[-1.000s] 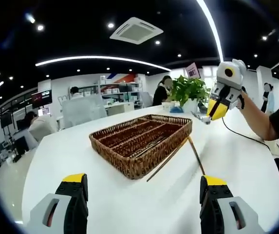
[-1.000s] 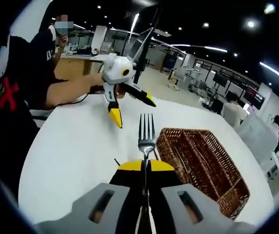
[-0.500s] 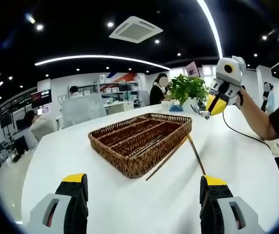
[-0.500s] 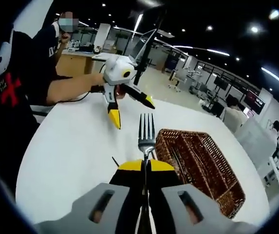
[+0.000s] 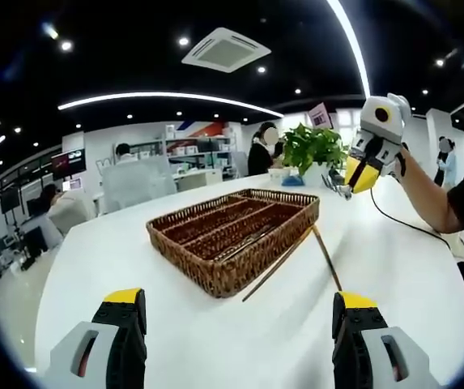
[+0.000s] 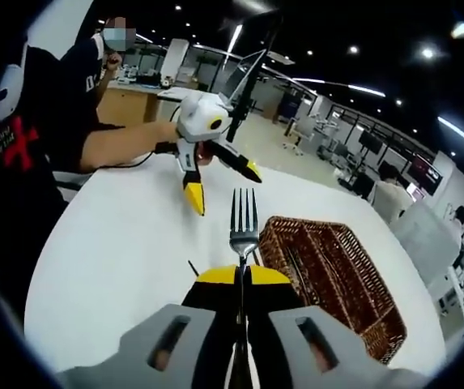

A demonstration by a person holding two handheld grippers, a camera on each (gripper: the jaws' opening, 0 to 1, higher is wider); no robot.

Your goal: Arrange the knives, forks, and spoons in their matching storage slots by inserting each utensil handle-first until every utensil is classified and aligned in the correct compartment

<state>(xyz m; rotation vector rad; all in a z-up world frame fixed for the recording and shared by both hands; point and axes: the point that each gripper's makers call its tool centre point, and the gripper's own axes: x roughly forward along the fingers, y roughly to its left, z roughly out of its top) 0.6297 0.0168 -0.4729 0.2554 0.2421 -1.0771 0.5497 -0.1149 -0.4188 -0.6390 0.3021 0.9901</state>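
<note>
In the right gripper view, the right gripper (image 6: pixel 237 279) is clamped on a fork (image 6: pixel 242 223) at the centre of the frame. The fork's long axis runs straight up the picture along the jaws, tines pointing away from the camera and its handle hidden between the closed yellow tips. To the right of the tines lies the wicker tray (image 6: pixel 337 284) on the white bench (image 6: pixel 118 251), its long dividers running toward the lower right. The left gripper (image 6: pixel 215 174) hangs in the upper middle with its jaws spread wide.

In the left gripper view, the left gripper (image 5: pixel 236 320) shows its two jaws well apart at the bottom, with nothing between them. The wicker tray (image 5: pixel 232 231) sits at mid-frame, some cutlery lying in one compartment; what kind cannot be made out. Two chopsticks (image 5: pixel 296 255) lean against the tray's right edge. The right gripper (image 5: pixel 361 166) is at upper right. No writing is legible.
</note>
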